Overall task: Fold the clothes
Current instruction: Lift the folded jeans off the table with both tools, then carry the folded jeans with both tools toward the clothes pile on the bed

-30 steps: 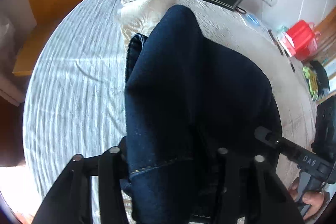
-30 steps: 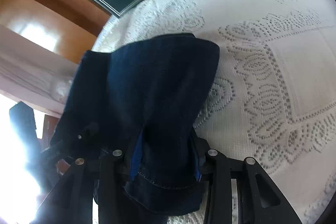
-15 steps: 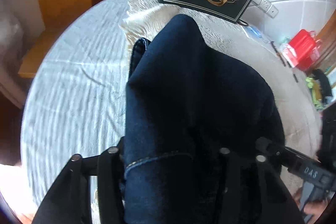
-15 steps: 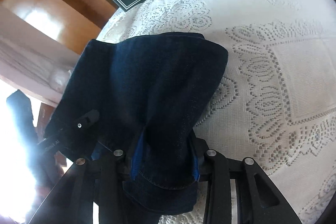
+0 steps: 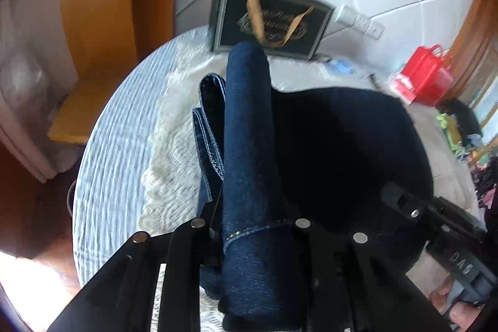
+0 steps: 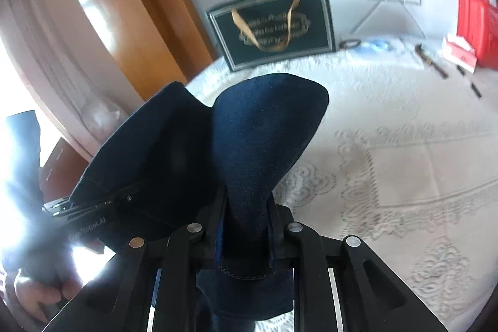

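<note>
Both tongs have just been closing their jaws and are now pinching folds of the dark jeans [image 5: 249, 151]. The left gripper [image 5: 252, 226] is clamping denim at lower centre; the right gripper [image 6: 246, 223] likewise. The jeans are hanging above the lace tablecloth [image 6: 404, 164], mid-frame.

Matt dark denim jeans [image 5: 249, 151] are being pinched between the matt black plastic tongs, with white openwork lace tablecloth [image 6: 404, 176] lying beyond and glossy wood behind.
</note>
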Demonstrator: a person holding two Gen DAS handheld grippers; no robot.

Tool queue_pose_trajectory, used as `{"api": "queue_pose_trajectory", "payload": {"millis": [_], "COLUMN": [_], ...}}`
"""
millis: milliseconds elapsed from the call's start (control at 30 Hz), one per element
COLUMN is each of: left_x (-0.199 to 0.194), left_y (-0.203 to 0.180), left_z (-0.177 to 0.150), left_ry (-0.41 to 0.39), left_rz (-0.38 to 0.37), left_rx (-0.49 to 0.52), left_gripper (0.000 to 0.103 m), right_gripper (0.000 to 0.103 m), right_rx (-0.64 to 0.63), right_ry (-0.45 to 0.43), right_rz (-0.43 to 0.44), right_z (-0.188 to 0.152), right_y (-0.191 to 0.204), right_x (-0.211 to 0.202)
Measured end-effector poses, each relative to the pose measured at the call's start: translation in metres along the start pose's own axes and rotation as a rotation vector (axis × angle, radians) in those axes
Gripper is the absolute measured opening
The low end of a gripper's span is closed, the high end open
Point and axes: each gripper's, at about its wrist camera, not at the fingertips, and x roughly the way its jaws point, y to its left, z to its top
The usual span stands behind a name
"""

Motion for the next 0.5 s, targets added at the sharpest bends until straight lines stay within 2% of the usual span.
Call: {"api": "queue_pose_trajectory", "payload": {"millis": [233,500], "left_x": [-0.023,-0.038], "left_y": [-0.058,-0.141], "left_z": [0.024,0.027], "left_ry": [-0.082,-0.146], "left_rz": [-0.055,-0.081], "left_rx": [0.054,0.089], "left_gripper": [0.021,0.021], "right_gripper": [0.019,0.019], "right_rx": [-0.01,-0.007], "right_ry": [-0.092,-0.175], "right_rz": [-0.065,-0.1], "right_z": [0.016,0.03], "right_y": [-0.02,-0.077], "right_x": [-0.062,-0.126]}}
